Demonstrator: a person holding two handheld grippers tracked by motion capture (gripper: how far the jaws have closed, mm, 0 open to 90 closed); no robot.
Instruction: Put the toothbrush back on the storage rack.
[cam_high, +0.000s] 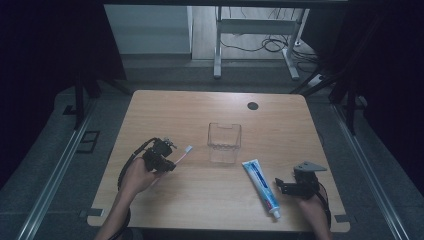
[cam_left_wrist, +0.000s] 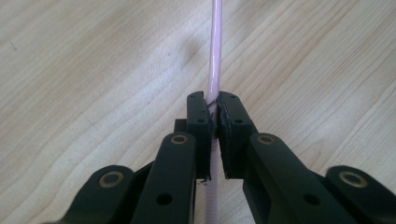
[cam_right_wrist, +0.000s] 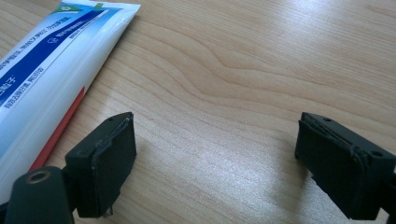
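The left gripper (cam_high: 170, 159) clamps a pink toothbrush (cam_left_wrist: 214, 70) left of the clear cup (cam_high: 224, 142); the right gripper (cam_right_wrist: 215, 158), jaws spread, sits right of it beside the toothpaste tube (cam_right_wrist: 51, 70).

Toothbrush (cam_left_wrist: 214, 56) head cut off by the top edge

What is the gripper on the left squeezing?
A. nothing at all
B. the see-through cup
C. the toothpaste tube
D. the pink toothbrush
D. The left gripper has its jaws pressed tight on the thin pink handle of the toothbrush, while the toothpaste tube lies flat on the table and the clear cup stands alone in the middle.
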